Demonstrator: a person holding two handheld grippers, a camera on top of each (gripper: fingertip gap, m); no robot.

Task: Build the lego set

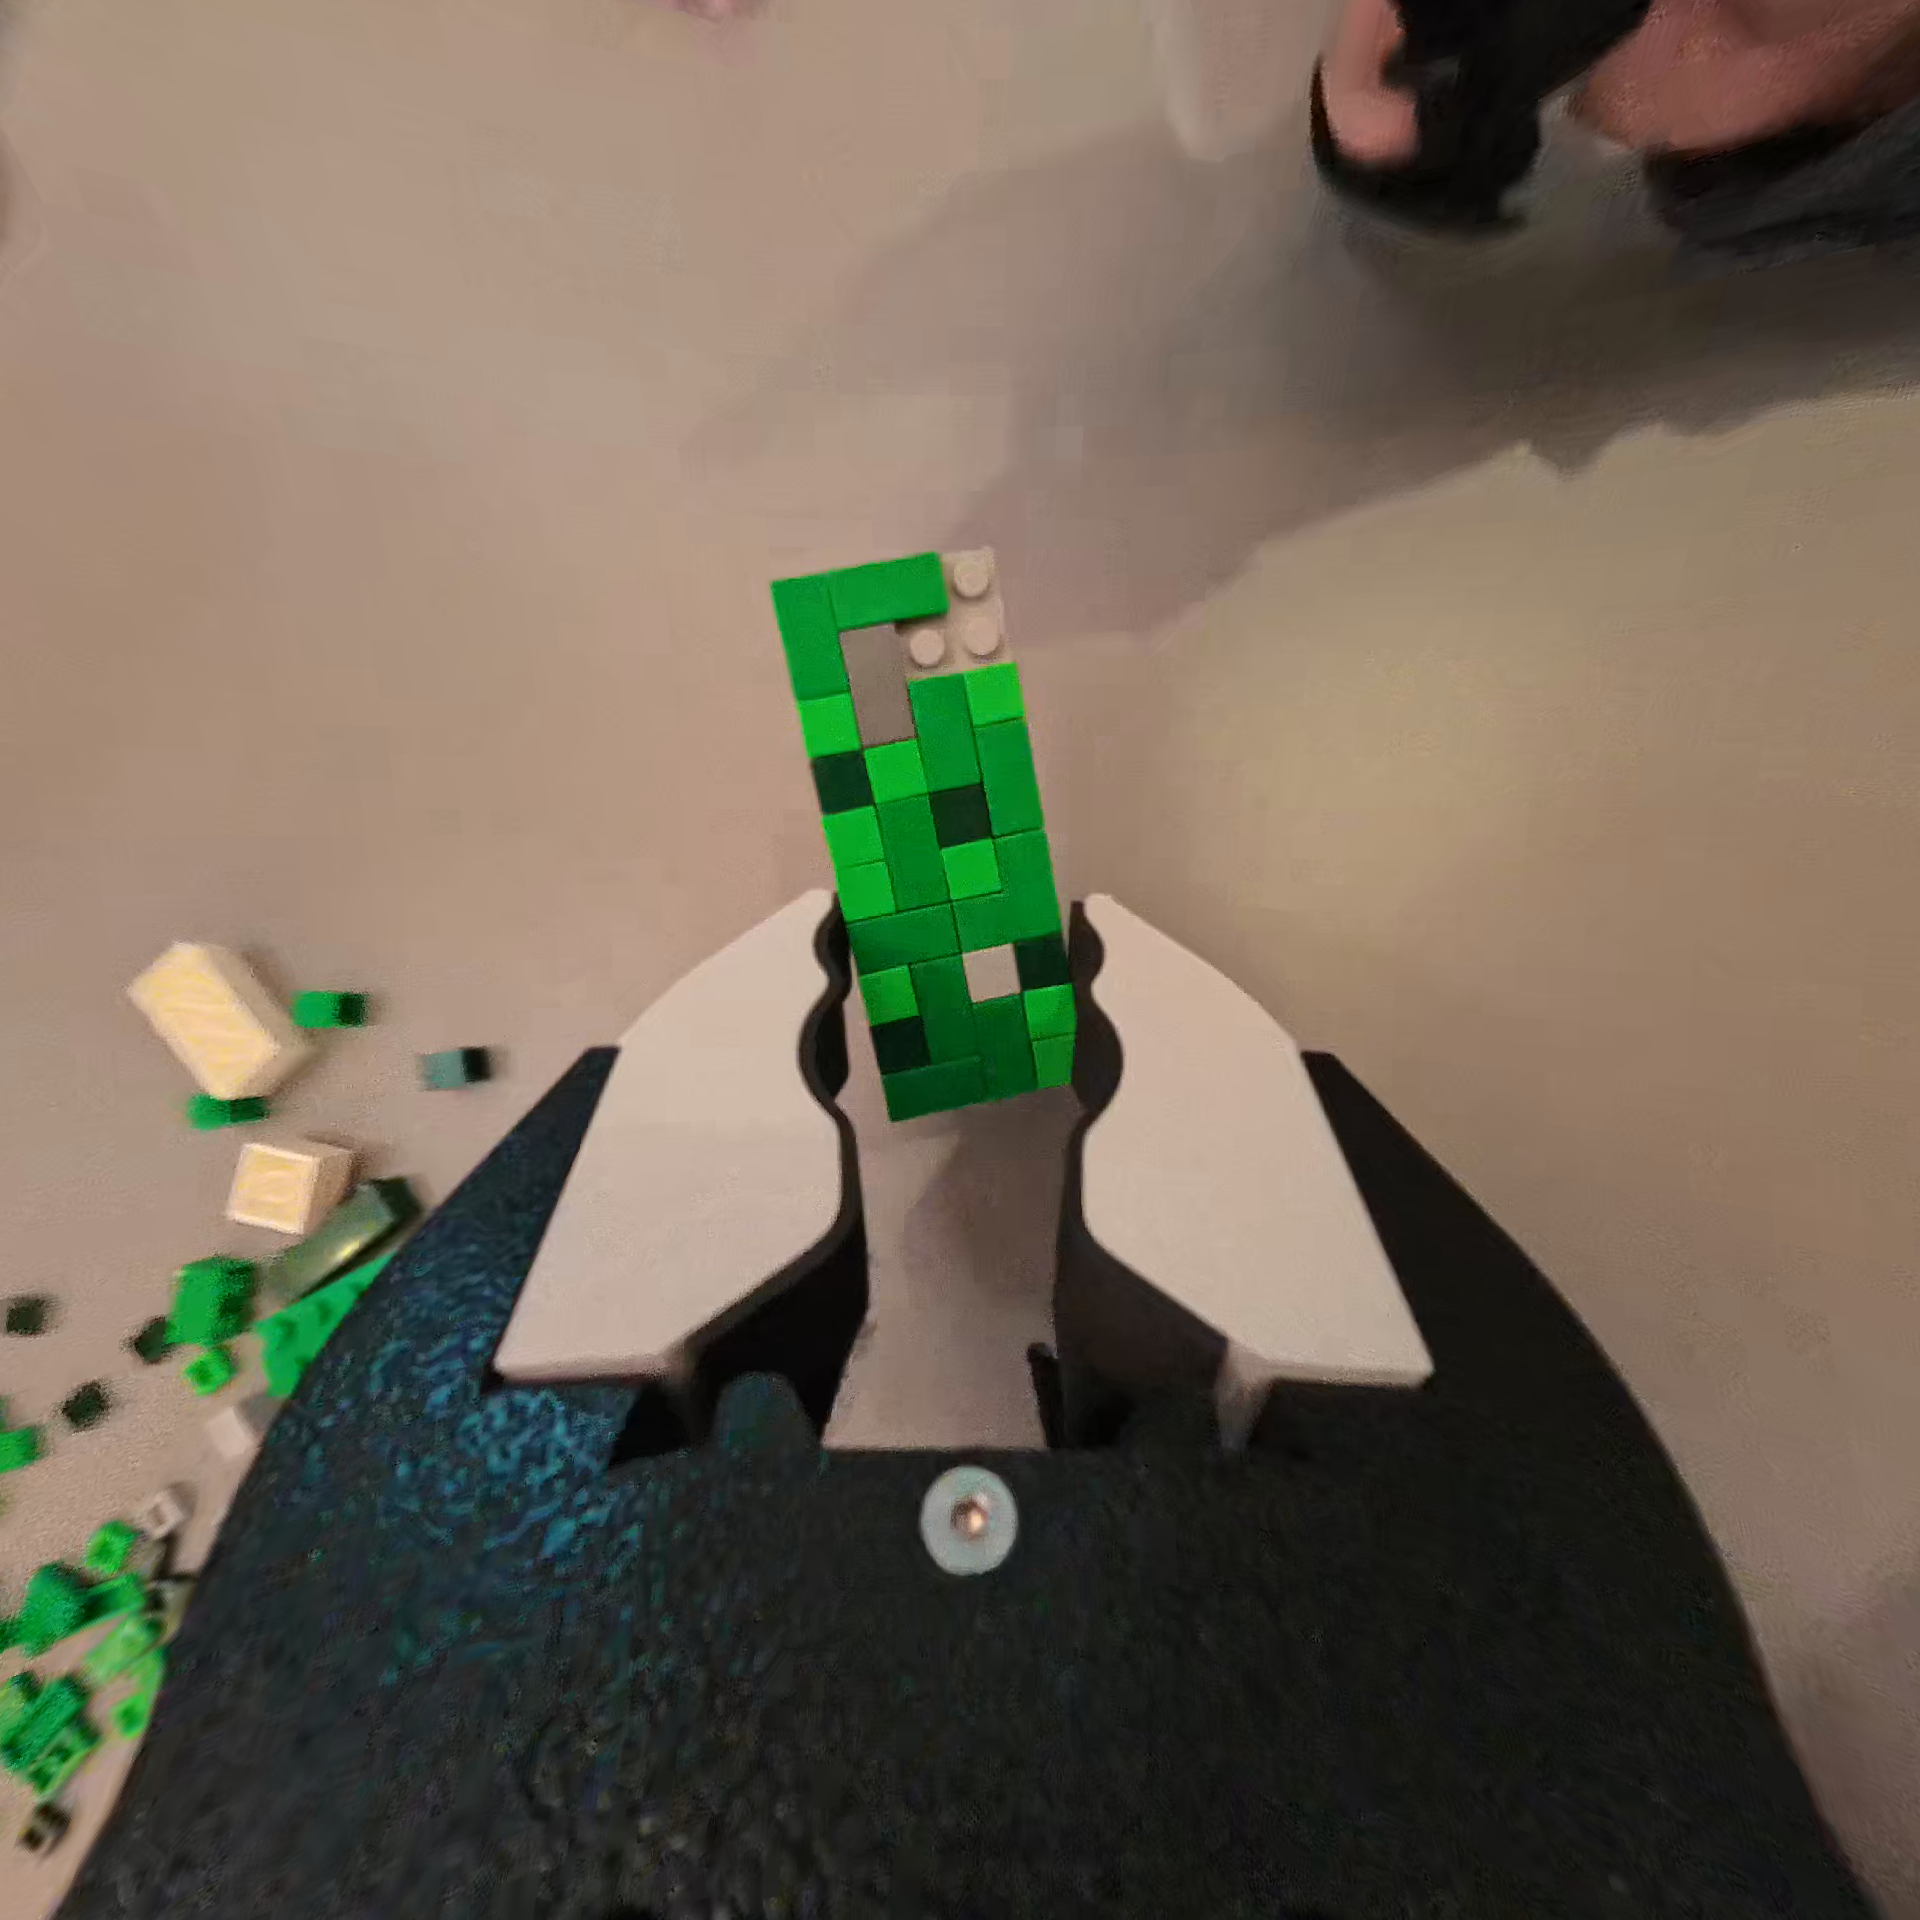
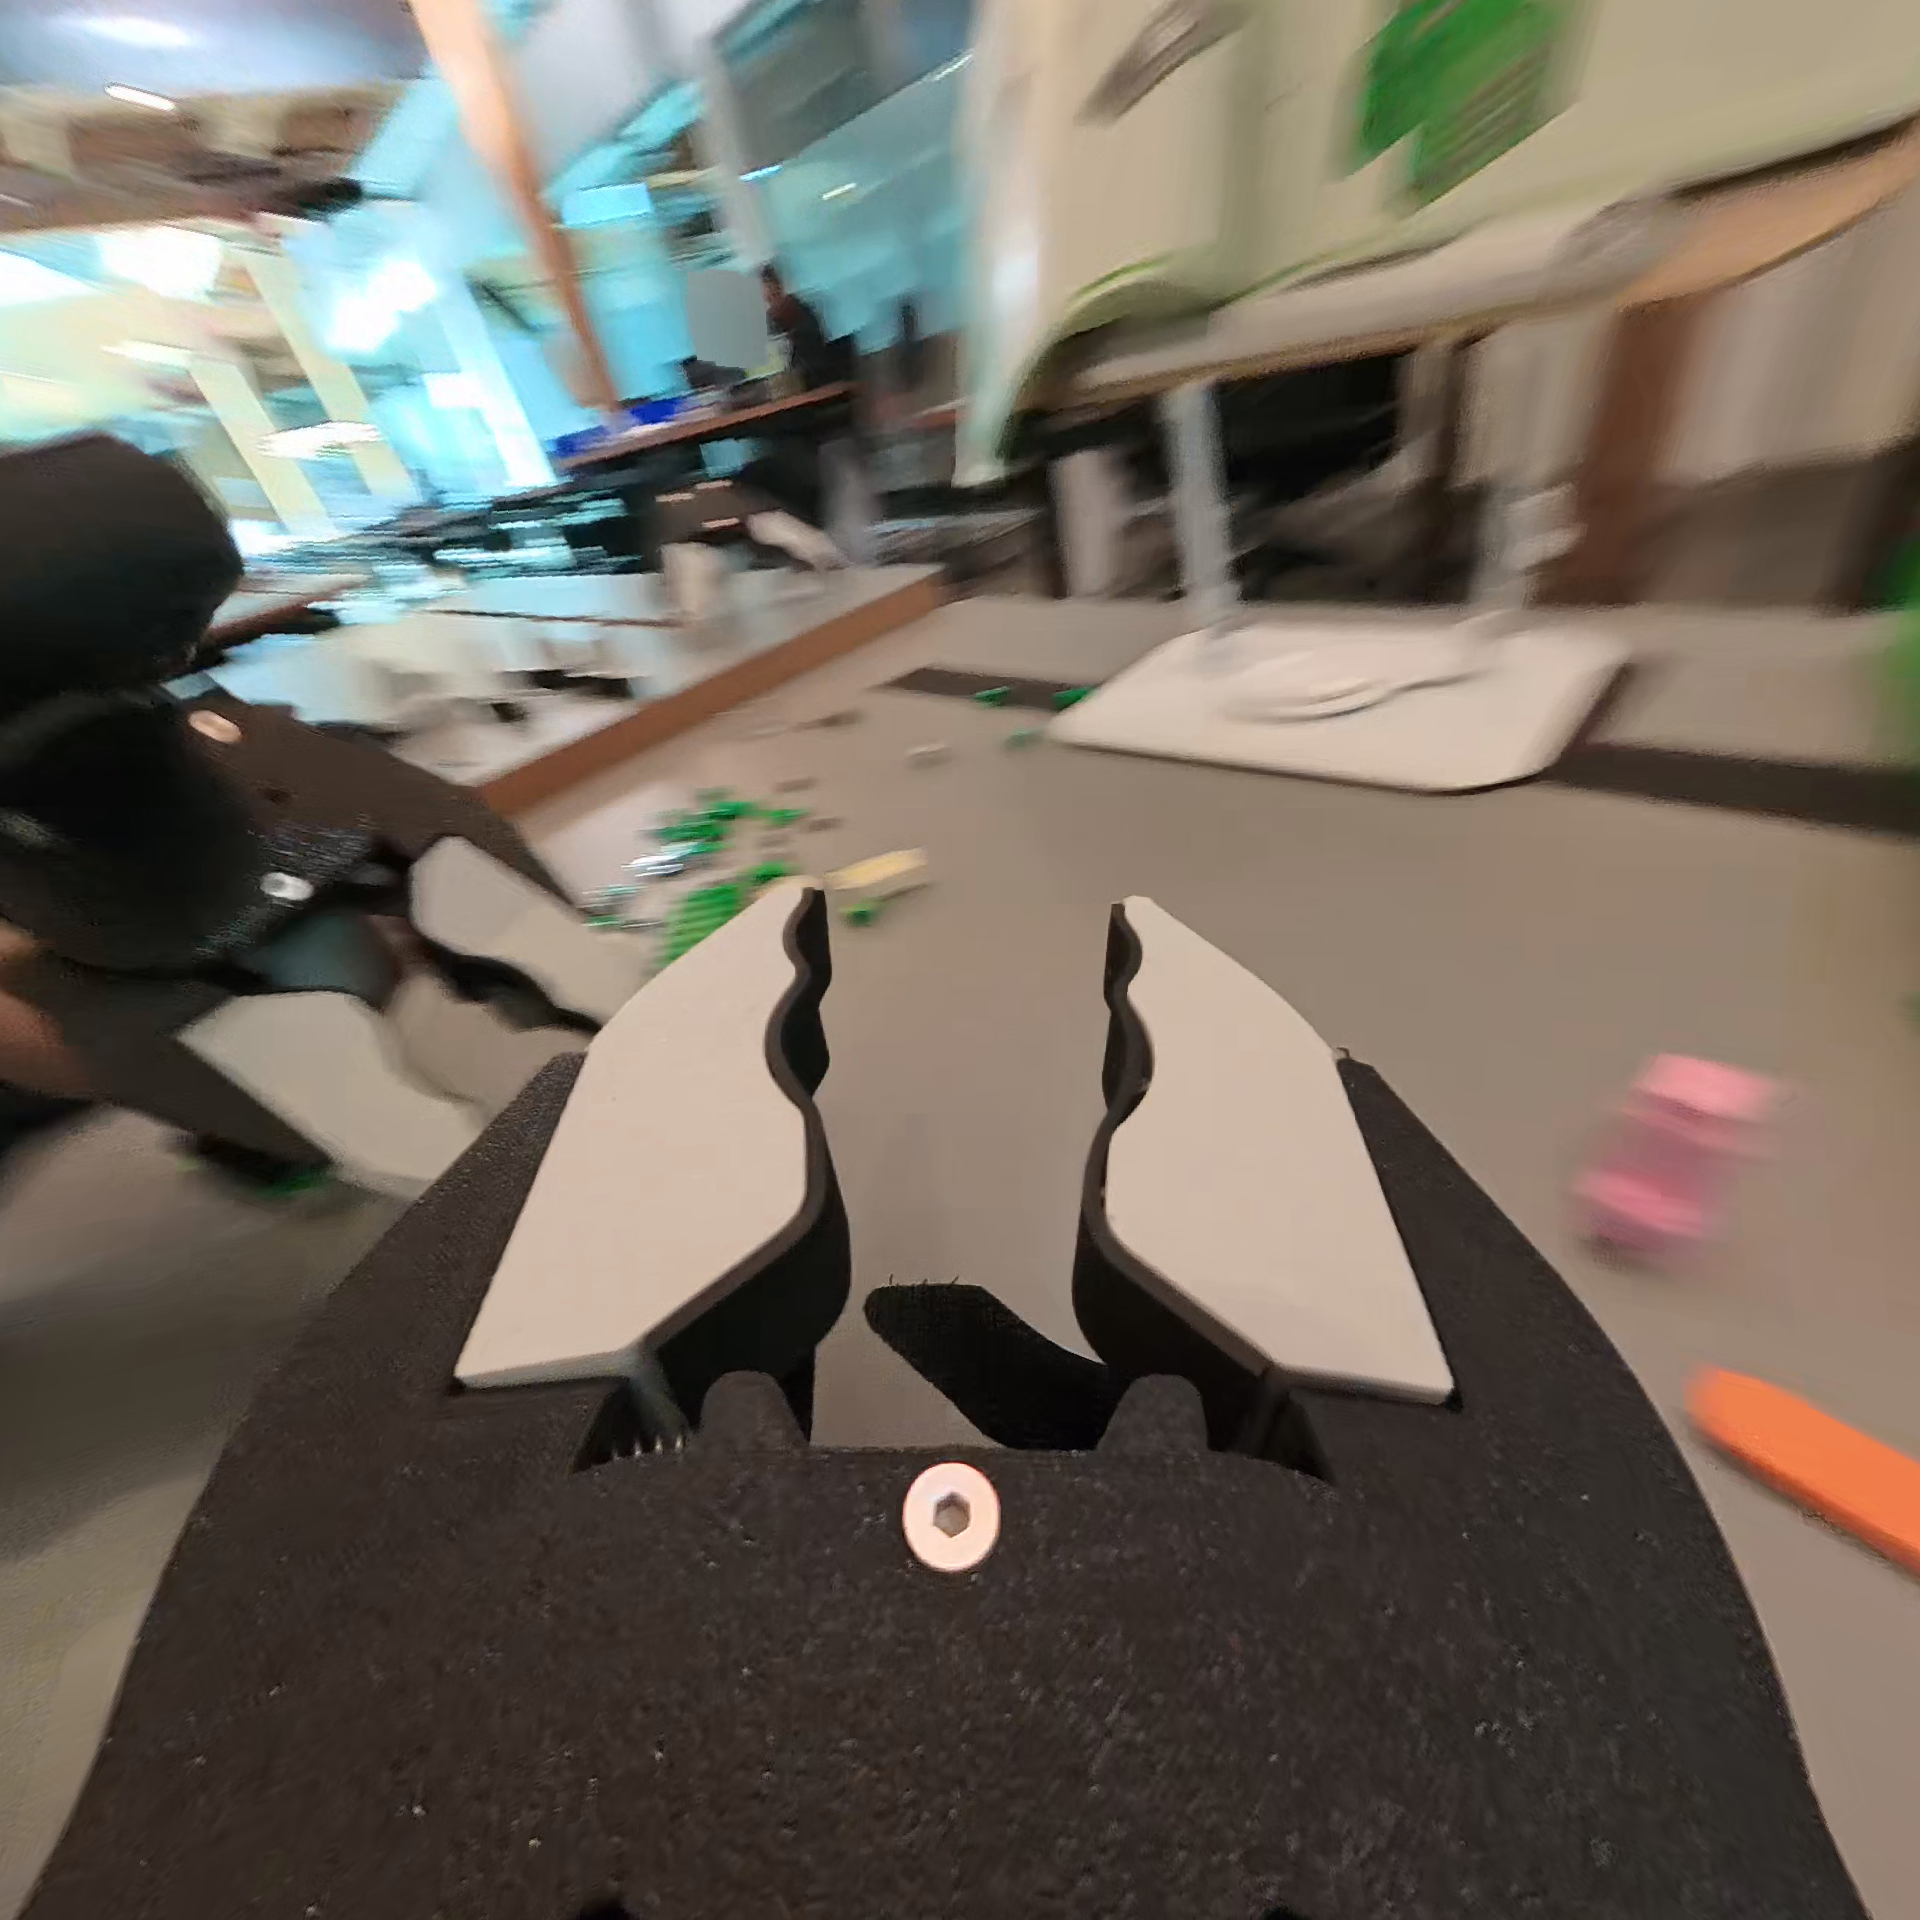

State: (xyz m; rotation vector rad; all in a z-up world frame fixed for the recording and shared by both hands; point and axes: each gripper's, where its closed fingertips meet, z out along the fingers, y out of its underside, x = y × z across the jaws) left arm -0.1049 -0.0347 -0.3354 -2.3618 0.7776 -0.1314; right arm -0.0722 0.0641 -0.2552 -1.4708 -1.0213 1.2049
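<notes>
The left gripper (image 1: 961,997) grips the tall green tiled brick panel (image 1: 930,831) at its lower end: light, rigid, breakable. At 9 o'clock, loose green bricks (image 1: 94,1621). The right gripper (image 2: 966,997) gapes empty.

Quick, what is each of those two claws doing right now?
Left gripper: closed on the green brick panel.
Right gripper: open, holding nothing.

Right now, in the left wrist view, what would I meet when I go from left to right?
larger cream block → small grey-green brick → green tiled plate → person's hand at the top right
</notes>
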